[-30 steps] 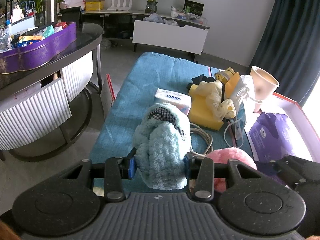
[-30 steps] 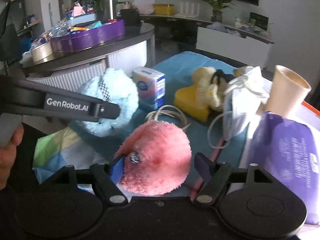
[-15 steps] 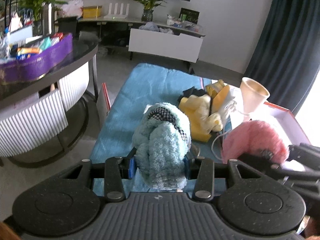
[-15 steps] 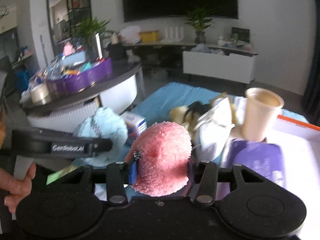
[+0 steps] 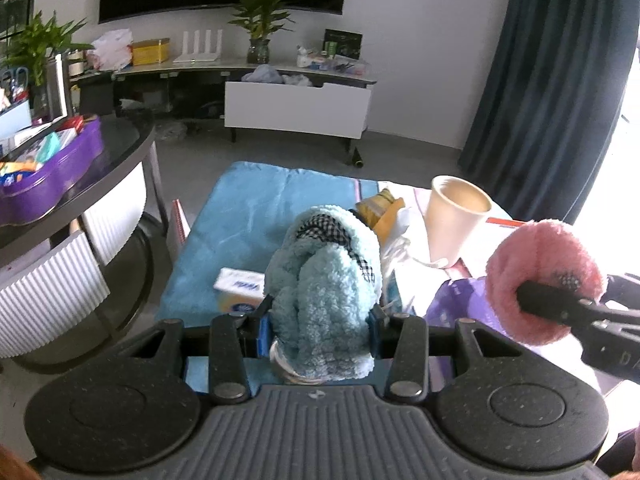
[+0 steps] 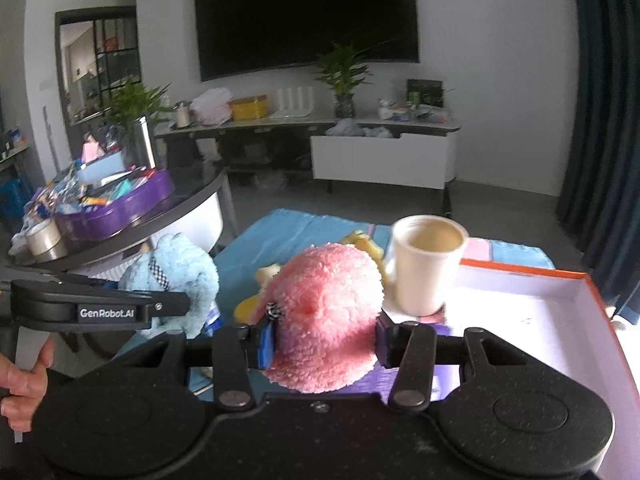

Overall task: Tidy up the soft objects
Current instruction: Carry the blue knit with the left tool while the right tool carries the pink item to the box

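Observation:
My left gripper [image 5: 320, 330] is shut on a light blue fluffy soft toy [image 5: 326, 280] with a black-and-white checked trim, held up above the blue cloth [image 5: 256, 208]. My right gripper [image 6: 323, 338] is shut on a pink fluffy soft toy [image 6: 326, 316], also held in the air. The pink toy shows in the left wrist view [image 5: 540, 276] at the right, and the blue toy in the right wrist view [image 6: 176, 276] at the left. Both toys hang level with each other, a short gap apart.
On the cloth lie a tissue pack [image 5: 240, 284], a yellow plush [image 6: 362, 244], a white drawstring bag [image 5: 400, 248], a paper cup [image 6: 426, 264] and a purple pack [image 5: 456, 300]. An orange-rimmed white box [image 6: 560, 320] sits right. A dark round table with a purple tray [image 5: 52, 176] stands left.
Both grippers have risen with their toys. The right gripper closed on the pink toy a second ago and lifted it off the cloth; the table items now sit lower in view.

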Demonstrator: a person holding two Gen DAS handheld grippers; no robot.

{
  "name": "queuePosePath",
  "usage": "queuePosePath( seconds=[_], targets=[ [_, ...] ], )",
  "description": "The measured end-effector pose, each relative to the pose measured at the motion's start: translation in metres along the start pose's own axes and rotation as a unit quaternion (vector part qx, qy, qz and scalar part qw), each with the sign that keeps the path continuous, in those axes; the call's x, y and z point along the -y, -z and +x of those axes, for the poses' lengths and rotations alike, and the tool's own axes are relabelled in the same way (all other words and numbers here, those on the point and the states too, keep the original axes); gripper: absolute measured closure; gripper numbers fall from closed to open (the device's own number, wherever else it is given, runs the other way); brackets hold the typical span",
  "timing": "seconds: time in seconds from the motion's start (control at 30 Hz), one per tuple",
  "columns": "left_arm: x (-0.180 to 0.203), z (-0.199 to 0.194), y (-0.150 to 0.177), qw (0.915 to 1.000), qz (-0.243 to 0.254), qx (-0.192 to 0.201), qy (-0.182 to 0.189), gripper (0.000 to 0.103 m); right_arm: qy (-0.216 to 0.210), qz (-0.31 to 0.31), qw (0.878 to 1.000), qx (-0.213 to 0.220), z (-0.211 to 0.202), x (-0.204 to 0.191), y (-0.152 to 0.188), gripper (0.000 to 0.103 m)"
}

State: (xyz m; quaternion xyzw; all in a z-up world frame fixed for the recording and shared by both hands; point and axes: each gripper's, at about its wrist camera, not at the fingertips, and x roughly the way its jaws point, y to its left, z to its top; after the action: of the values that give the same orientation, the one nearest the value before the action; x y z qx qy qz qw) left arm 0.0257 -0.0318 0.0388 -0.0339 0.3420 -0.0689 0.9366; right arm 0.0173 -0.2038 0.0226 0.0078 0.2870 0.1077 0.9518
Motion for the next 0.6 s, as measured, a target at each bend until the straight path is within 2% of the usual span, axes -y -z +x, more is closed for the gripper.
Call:
queuePosePath(
  seconds=[0.6],
  targets=[
    [0.043, 0.012, -0.009, 0.999, 0.029, -0.009, 0.034, 0.059, 0.054, 0.056, 0.997, 0.025, -0.026, 0.065, -0.001, 0.046]
  ],
)
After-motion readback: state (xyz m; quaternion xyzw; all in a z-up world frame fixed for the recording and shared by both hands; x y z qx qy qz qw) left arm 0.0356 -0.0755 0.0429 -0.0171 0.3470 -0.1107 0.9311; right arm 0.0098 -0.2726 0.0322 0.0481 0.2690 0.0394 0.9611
